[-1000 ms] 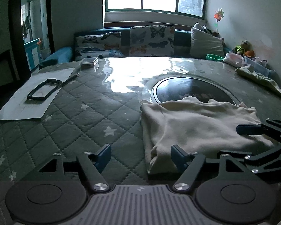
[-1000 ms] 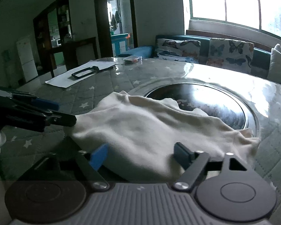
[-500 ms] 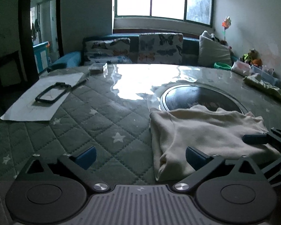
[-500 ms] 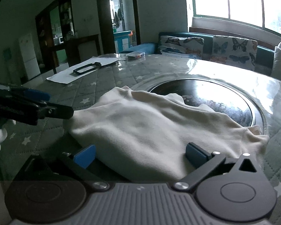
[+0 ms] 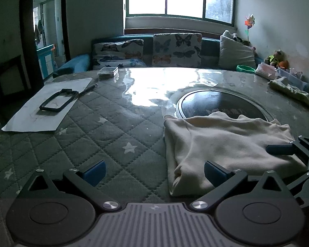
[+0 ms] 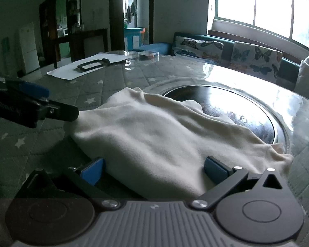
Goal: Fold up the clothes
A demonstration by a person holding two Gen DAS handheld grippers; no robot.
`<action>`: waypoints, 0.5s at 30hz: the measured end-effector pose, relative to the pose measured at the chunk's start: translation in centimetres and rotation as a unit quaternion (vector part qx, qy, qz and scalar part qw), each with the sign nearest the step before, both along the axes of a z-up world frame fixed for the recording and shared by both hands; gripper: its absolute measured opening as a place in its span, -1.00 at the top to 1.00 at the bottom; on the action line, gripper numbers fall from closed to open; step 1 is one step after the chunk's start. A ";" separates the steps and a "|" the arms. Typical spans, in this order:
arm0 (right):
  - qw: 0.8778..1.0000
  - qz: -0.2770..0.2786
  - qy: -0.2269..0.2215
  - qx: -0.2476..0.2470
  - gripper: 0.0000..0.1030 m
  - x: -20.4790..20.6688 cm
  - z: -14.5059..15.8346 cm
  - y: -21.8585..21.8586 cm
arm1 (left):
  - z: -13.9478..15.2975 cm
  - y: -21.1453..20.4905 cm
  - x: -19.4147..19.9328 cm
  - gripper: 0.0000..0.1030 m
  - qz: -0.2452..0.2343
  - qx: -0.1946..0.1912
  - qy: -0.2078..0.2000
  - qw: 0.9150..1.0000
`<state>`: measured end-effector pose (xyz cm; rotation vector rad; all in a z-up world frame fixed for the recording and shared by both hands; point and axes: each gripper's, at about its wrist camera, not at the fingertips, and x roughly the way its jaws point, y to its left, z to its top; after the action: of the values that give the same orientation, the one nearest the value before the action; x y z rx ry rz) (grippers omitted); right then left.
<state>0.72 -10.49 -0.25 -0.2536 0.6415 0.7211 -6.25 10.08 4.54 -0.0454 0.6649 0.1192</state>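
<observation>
A cream garment (image 5: 226,142) lies folded in a loose heap on the quilted star-patterned table cover (image 5: 105,131), partly over a dark round inset (image 5: 220,105). It also shows in the right wrist view (image 6: 164,135). My left gripper (image 5: 154,170) is open and empty, low at the garment's near left corner, its right finger beside the cloth edge. My right gripper (image 6: 154,168) is open, its fingers on either side of the garment's near edge. The right gripper shows at the right edge of the left wrist view (image 5: 294,150).
A white paper sheet (image 5: 49,107) with a black frame (image 5: 57,101) on it lies at the far left. A clear box (image 5: 108,71) stands at the back. A green cloth (image 5: 292,91) lies at the far right. A sofa with butterfly cushions (image 5: 177,50) stands behind the table.
Both grippers have opened wider and drawn back a little from the garment. The garment lies still on the table.
</observation>
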 end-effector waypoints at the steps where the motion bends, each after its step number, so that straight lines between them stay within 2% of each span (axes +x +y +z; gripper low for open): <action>1: 1.000 0.000 0.001 0.002 -1.00 0.0 0.0 0.0 | 0.0 0.0 0.0 -1.00 0.001 0.000 0.000 1.000; 8: 1.000 0.001 0.001 0.003 -1.00 -0.1 0.2 -0.2 | 0.0 -0.2 0.0 -1.00 0.004 -0.001 0.003 1.000; 15: 1.000 -0.003 0.006 0.023 -1.00 -0.3 1.8 -1.2 | 0.1 -0.6 0.0 -1.00 0.005 0.001 0.002 1.000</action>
<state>0.44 -11.74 1.55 -0.2049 0.6354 0.7319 -6.27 9.46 4.64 -0.0467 0.6676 0.1298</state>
